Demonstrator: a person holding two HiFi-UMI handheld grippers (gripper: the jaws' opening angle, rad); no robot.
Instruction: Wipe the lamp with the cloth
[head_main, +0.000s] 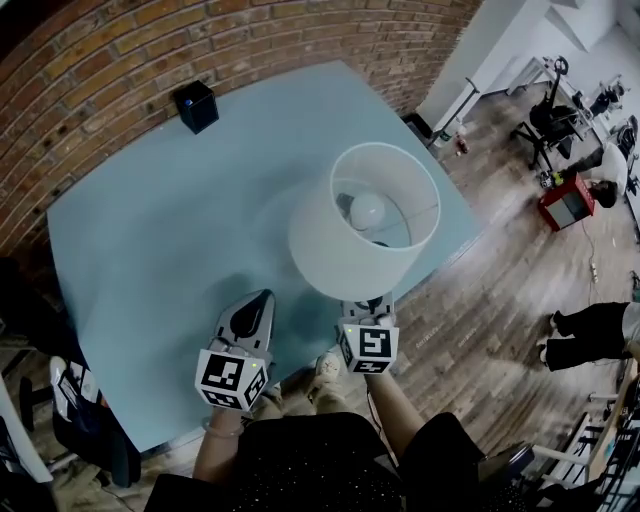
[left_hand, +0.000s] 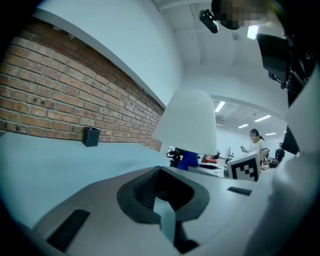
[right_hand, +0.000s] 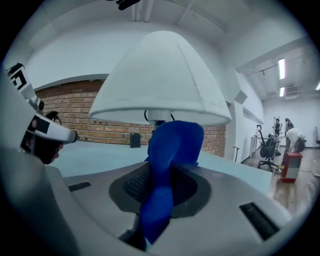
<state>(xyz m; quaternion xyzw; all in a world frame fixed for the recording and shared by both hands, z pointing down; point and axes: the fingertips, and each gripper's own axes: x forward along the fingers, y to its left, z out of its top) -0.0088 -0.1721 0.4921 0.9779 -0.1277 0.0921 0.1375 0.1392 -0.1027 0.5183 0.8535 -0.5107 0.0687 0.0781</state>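
A lamp with a white shade (head_main: 365, 220) stands on the pale blue table (head_main: 160, 260), towards its right side; the bulb (head_main: 367, 210) shows through the open top. My right gripper (head_main: 372, 300) sits at the shade's near edge, shut on a blue cloth (right_hand: 172, 145) that rises from the jaws to just under the shade (right_hand: 160, 80). My left gripper (head_main: 262, 298) is beside it to the left, jaws together with nothing held, pointing past the lamp (left_hand: 187, 122). The cloth (left_hand: 189, 159) also shows below the shade in the left gripper view.
A small black box (head_main: 196, 106) stands at the table's far side by the brick wall (head_main: 120, 50). The table's right edge runs close to the lamp. On the wooden floor beyond are a red cart (head_main: 567, 202), an office chair (head_main: 548, 120) and people.
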